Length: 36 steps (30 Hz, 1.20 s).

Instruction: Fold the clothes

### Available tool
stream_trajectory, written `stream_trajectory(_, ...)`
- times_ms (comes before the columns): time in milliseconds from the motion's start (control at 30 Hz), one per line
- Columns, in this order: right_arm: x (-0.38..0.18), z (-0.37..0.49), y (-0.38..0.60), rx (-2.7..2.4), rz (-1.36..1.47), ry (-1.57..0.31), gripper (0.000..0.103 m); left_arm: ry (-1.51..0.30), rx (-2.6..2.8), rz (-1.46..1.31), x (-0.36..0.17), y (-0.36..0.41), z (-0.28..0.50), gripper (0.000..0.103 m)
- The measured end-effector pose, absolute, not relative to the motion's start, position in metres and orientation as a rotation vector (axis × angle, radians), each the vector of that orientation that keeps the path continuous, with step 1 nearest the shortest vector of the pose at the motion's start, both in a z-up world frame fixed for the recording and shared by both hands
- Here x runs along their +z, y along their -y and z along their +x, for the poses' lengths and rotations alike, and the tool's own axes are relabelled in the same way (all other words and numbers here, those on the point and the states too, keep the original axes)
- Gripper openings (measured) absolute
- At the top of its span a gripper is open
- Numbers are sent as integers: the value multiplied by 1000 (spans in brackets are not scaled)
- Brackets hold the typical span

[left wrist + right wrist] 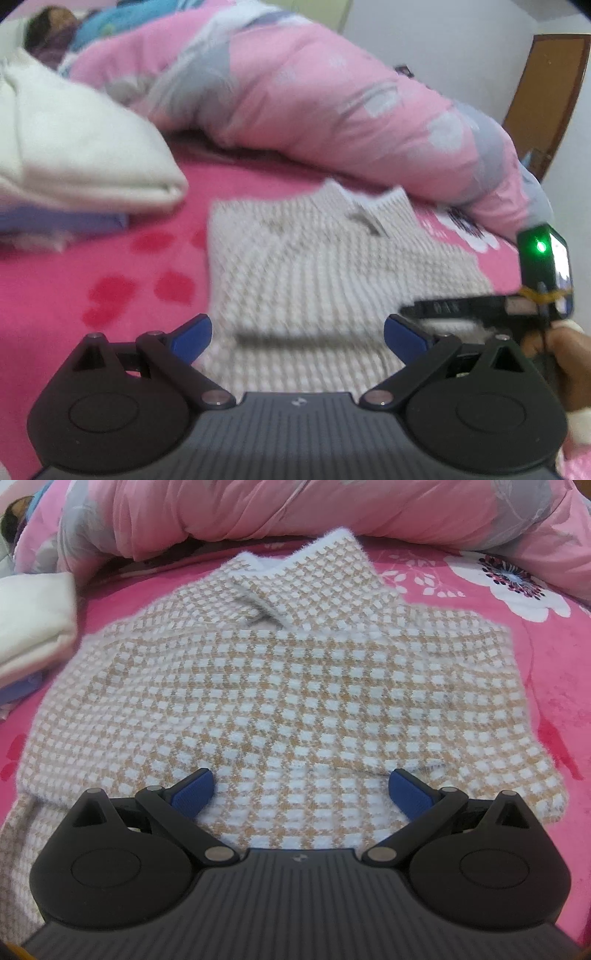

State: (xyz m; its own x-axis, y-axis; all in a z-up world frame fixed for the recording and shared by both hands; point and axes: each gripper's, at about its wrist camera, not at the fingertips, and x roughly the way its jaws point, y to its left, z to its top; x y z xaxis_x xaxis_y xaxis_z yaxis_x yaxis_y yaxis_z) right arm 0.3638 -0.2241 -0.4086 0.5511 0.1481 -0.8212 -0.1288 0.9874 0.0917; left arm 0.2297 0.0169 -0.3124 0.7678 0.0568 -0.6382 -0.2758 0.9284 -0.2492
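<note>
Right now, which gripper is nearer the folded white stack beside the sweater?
Left. The left gripper hovers open near the white stack; the right gripper, open, sits farther over the sweater.

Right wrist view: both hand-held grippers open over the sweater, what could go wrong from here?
1. The fuzzy tan-and-white checked knit sweater looks thick; the right hand-held gripper may pinch only the top layer.
2. The folded cream cloth stack lies right beside the sweater's edge and could get dragged along.
3. The left wrist view is blurred, so aiming the left hand-held gripper is uncertain.
</note>
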Motion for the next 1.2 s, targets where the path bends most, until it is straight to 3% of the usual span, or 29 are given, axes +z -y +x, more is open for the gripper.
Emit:
stream_trajectory(200, -396, 366, 228, 165, -9, -989, 100, -671, 156, -236, -305, -14, 264, 95)
stream_trajectory(300, -380, 364, 241, 171, -18, -946, 99, -684, 136, -197, -307, -14, 283, 87)
stream_trajectory(367, -369, 363, 256, 150, -15, -909, 96, -701, 125, -166, -309, -15, 297, 74)
stream_trajectory(533, -352, 365, 290, 78, -36, -871, 56, -731, 90, -65, -319, -24, 333, 46)
stream_trajectory(600, -349, 369, 303, 78, -6, -852, 48, -738, 82, -20, -326, -29, 348, 41)
stream_trajectory(800, -391, 385, 336, 53, 61, -901, 32, -830, 80, 114, -373, -41, 373, 40)
stream_trajectory(1067, -356, 359, 345, 154, 69, -832, 28, -767, -22, 159, -346, -31, 360, 40)
stream_trajectory(1200, -382, 344, 327, 246, -94, -921, 28, -834, -57, 224, -370, -21, 362, 45)
